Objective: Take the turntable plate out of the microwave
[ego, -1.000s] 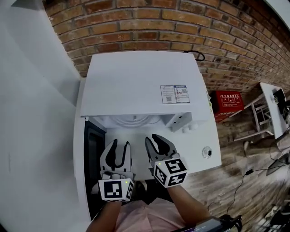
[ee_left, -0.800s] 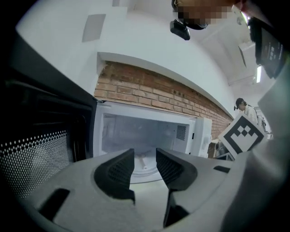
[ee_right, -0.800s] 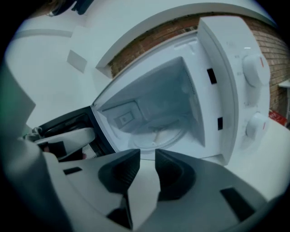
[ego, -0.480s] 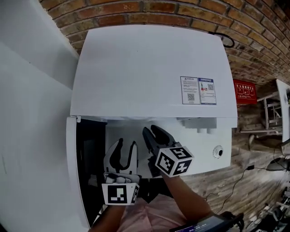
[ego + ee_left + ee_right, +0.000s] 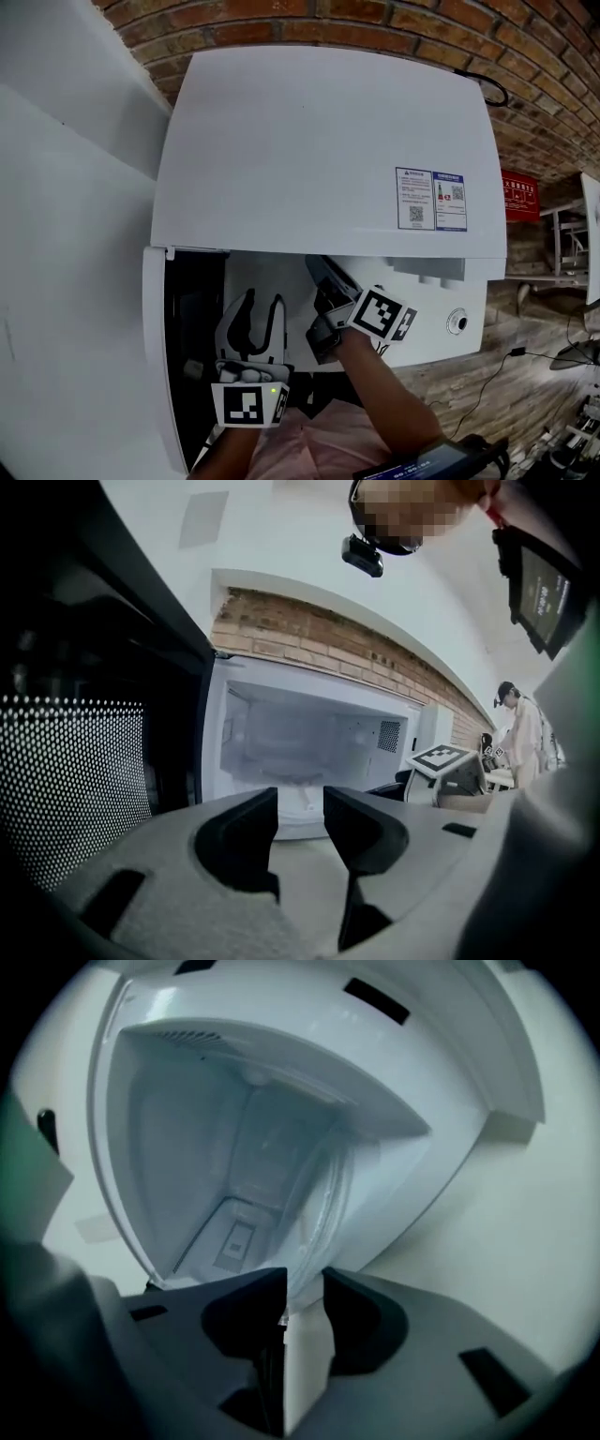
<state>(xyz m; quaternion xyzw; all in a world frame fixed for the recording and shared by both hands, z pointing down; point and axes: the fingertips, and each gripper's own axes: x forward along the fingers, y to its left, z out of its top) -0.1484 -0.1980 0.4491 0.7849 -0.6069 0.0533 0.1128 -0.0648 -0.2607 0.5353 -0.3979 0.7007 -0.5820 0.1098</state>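
Head view: microwave [image 5: 319, 141] top fills mid-frame, and its front edge hides the cavity and plate. Door [image 5: 187, 309] hangs open at lower left. Left gripper [image 5: 262, 300] sits outside the opening, between the door and the right gripper [image 5: 328, 274], clear of both. R tips are tucked under the top's front edge, forearm angling in from lower right.

Left gripper view: left gripper [image 5: 300, 803] jaws a narrow gap apart, nothing in it. Open room ahead to the cavity; door [image 5: 75, 780] mesh at left.

Right gripper view: only view w/ the turntable plate [image 5: 323, 1204] clear. It shows edge-on inside the cavity, its near rim pinched in the right gripper [image 5: 303, 1283].
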